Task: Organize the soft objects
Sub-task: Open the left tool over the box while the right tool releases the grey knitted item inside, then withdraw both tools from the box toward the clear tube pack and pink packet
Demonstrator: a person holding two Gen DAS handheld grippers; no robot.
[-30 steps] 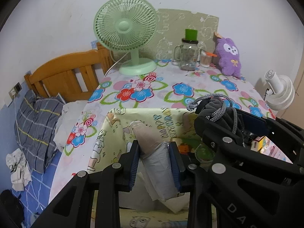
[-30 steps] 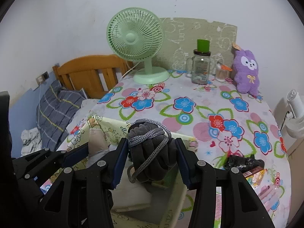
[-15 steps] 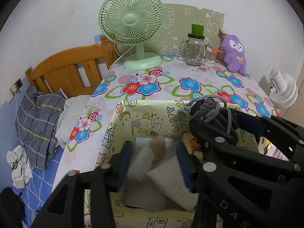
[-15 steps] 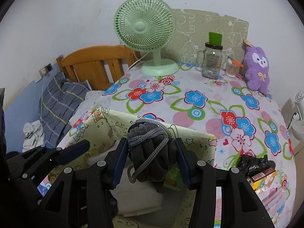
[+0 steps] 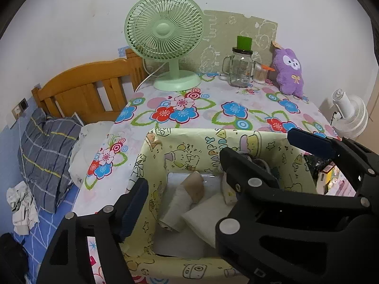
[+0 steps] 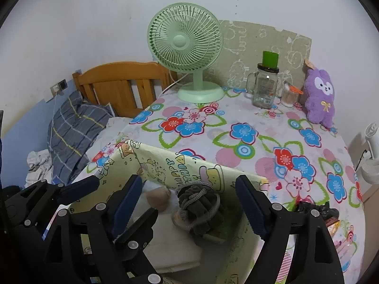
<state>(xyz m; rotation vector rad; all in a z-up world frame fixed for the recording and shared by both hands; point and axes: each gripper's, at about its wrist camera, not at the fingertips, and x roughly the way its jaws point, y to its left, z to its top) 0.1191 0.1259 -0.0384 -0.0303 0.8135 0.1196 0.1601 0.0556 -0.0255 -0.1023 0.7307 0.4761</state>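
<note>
A yellow cartoon-print box (image 5: pixel 189 142) (image 6: pixel 201 168) stands at the near edge of the flowered table. Inside lie a beige-and-grey rolled sock (image 5: pixel 183 201) (image 6: pixel 157 197), white folded cloth (image 5: pixel 208 220) and a dark grey rolled bundle with a cord (image 6: pixel 199 207). My right gripper (image 6: pixel 189 203) is open above the box, the grey bundle lying loose between its fingers. My left gripper (image 5: pixel 182 201) is open over the box's left side; its right finger is hidden behind the right gripper's body.
A green fan (image 5: pixel 165 35), a glass jar (image 5: pixel 240 68) and a purple plush (image 5: pixel 289 71) stand at the table's back. Dark items and a small box (image 6: pixel 317 213) lie right of the yellow box. A bed with a plaid pillow (image 5: pixel 45 151) is on the left.
My left gripper opened and dropped the beige-and-grey sock into the box. My right gripper then opened and released the grey bundle, which now rests inside the box.
</note>
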